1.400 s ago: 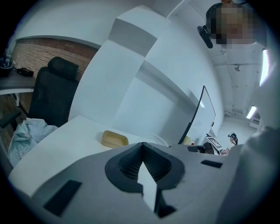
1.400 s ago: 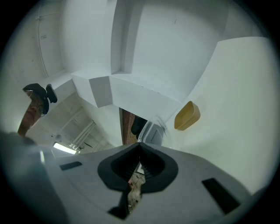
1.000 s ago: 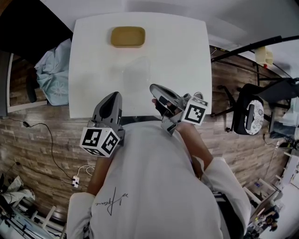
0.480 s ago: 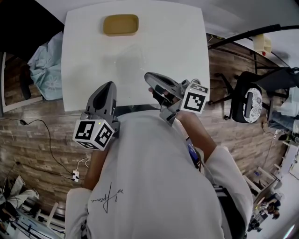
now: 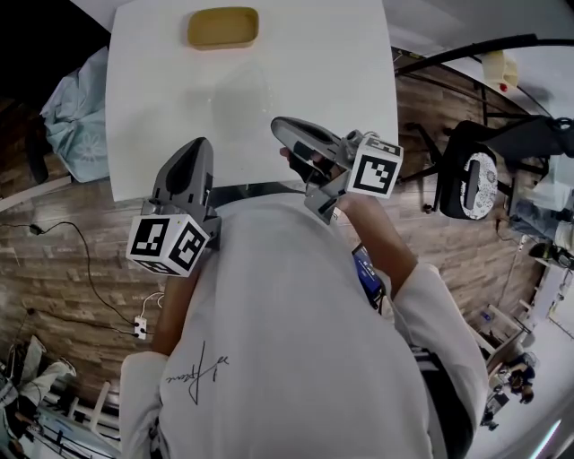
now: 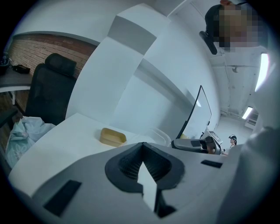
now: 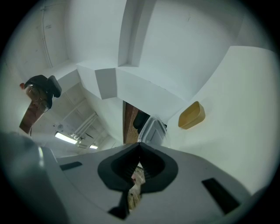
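We hold the left tongs point(image 5: 199, 145) and the right tongs point(image 5: 280, 125) over the near edge of the white bench point(image 5: 345, 54), each closed with nothing between its tips. A clear tub point(image 6: 156, 134) lies just ahead of them. The yellow dish point(image 5: 222, 27) sits well beyond it, by the far edge.

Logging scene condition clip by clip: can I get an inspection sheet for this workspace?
Surface: white table, carrying two items.
Job's things: tan tray at the far edge; clear container nearer the tools.
Clutter: blue cloth beside the table.
Grippers: left tool and right tool both shut, nothing between the jaws, over the table's near edge.
Cables: cord and power strip on the floor, left side.
Surroundings: brick-pattern floor; office chair at right.
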Available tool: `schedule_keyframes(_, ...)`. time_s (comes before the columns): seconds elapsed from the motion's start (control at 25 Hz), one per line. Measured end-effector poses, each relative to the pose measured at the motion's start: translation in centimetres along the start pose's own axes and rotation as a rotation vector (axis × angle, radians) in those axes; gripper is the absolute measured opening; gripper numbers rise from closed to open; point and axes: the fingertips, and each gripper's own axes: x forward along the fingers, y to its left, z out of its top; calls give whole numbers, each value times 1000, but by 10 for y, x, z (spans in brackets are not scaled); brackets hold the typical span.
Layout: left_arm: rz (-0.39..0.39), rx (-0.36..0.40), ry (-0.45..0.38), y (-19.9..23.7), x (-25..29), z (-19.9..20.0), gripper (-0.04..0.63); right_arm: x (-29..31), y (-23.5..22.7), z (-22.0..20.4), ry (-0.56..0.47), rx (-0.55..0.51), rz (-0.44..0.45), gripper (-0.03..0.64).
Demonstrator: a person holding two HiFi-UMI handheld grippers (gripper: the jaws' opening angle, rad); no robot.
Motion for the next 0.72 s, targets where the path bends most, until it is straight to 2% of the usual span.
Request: schedule_keyframes(0.72,4,-22,5,8,4,-2,6,4,-2,1,25,12,-7,11)
